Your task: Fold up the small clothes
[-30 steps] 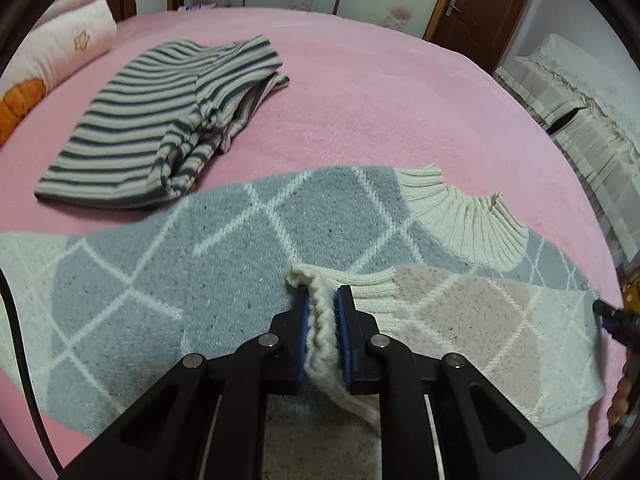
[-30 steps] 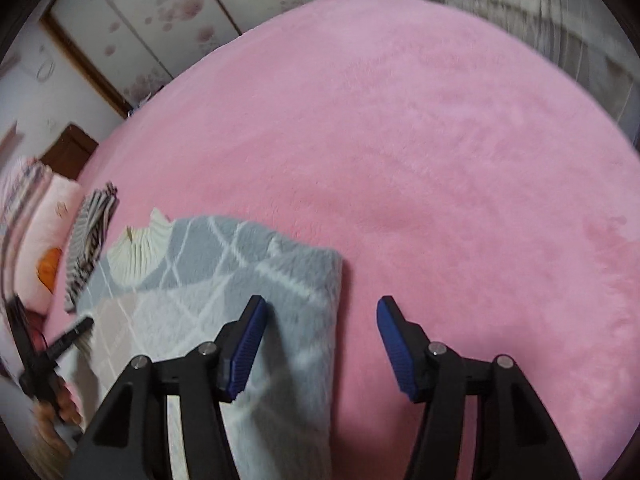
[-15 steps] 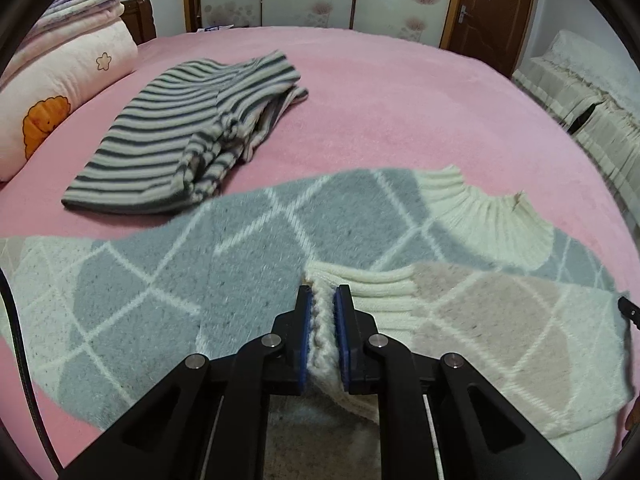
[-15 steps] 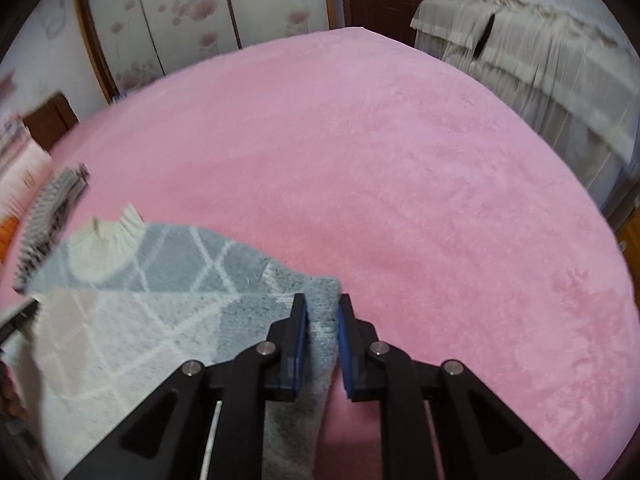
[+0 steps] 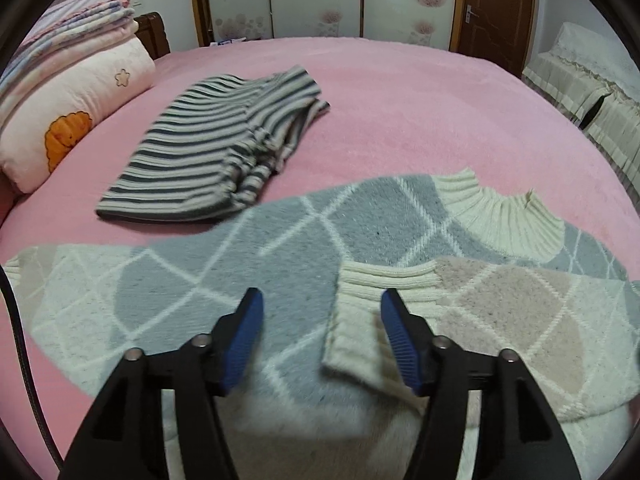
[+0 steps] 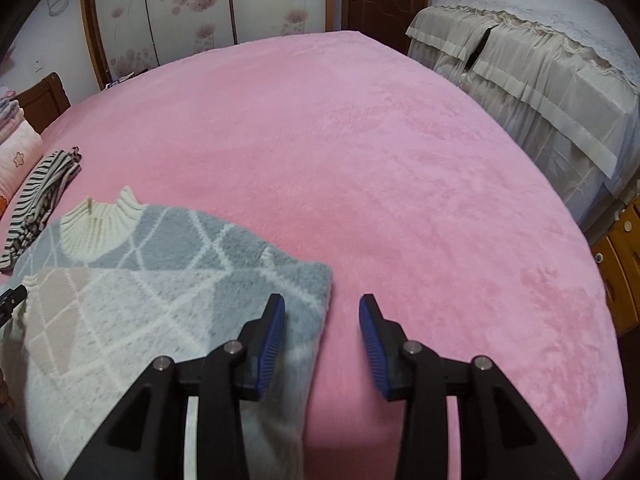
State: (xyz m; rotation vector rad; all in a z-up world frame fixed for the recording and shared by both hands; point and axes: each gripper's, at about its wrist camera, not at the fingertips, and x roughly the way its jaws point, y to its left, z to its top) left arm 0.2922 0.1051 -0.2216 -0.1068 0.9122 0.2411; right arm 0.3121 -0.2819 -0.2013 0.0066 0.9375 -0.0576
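A grey and cream diamond-patterned sweater (image 5: pixel 304 240) lies flat on the pink bed. One sleeve is folded across its body, and the ribbed cream cuff (image 5: pixel 360 320) rests between my left gripper's jaws. The left gripper (image 5: pixel 320 338) is opening and its pads do not touch the cuff. In the right wrist view the same sweater (image 6: pixel 132 292) lies at lower left, its folded edge under the left finger. My right gripper (image 6: pixel 322 340) is opening with only the sweater's edge and pink blanket between its jaws. A folded grey-striped garment (image 5: pixel 224 156) lies farther back.
A pink blanket (image 6: pixel 380 168) covers the bed. Stacked pillows and folded bedding (image 5: pixel 68 96) sit at the left by the headboard. A cream-covered piece of furniture (image 6: pixel 532 52) stands to the right, and a wooden drawer unit (image 6: pixel 622 264) is at the right edge.
The left gripper let go of the sleeve cuff and opened wide, lifting slightly. The right gripper closed on the sweater's folded edge, then released it and drew up.
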